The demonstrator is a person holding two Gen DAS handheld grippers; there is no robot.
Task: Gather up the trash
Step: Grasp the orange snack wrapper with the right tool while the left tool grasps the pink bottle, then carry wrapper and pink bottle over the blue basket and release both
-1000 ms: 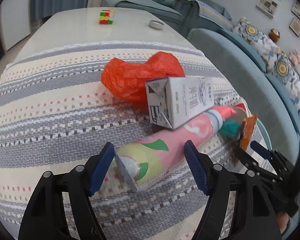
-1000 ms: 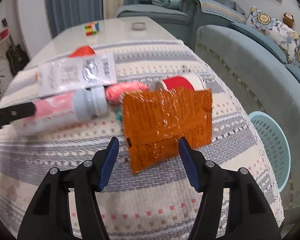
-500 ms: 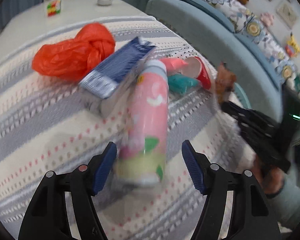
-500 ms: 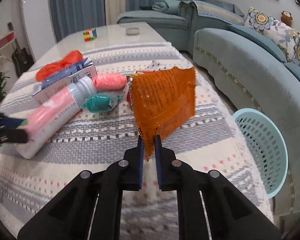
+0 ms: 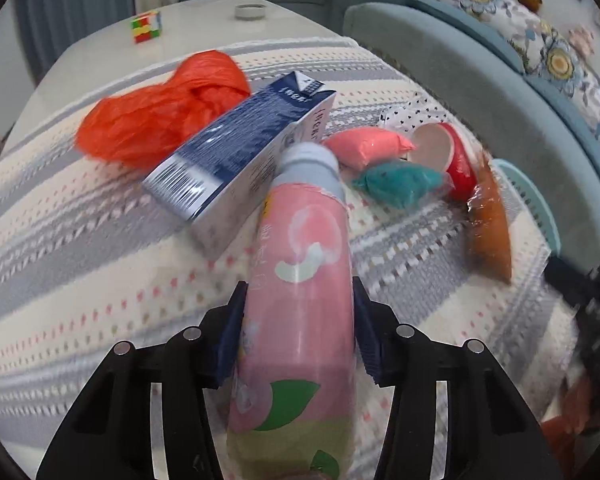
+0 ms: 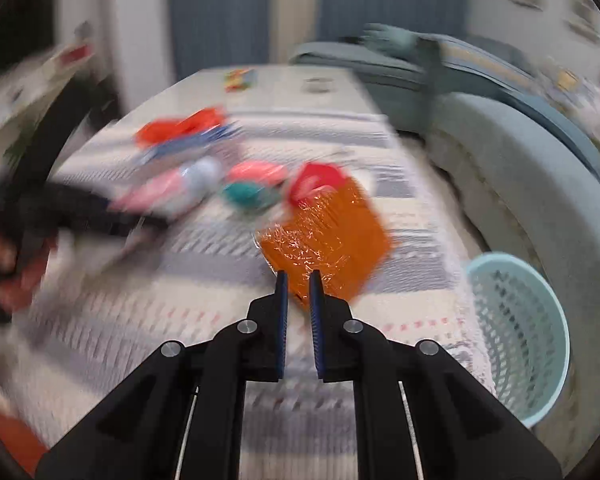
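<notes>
My left gripper (image 5: 298, 300) is shut on a pink bottle (image 5: 300, 300) with a grey cap, gripping its body. Beyond it on the striped cloth (image 5: 80, 260) lie a blue and white carton (image 5: 240, 160), a red plastic bag (image 5: 160, 112), a pink pouch (image 5: 366, 146), a teal pouch (image 5: 400, 182) and a red cup (image 5: 452, 160). My right gripper (image 6: 298, 280) is shut on an orange foil wrapper (image 6: 328, 240), held above the cloth. The wrapper also shows in the left wrist view (image 5: 490, 224). The right wrist view is blurred.
A light blue mesh basket (image 6: 516, 336) stands on the floor right of the table, beside a blue sofa (image 6: 540, 168). A colour cube (image 5: 146, 27) and a small round lid (image 5: 251, 11) sit on the bare far end of the table.
My left gripper has shut on the pink bottle. My right gripper has shut on the orange wrapper, lifted it and pulled back toward the basket side.
</notes>
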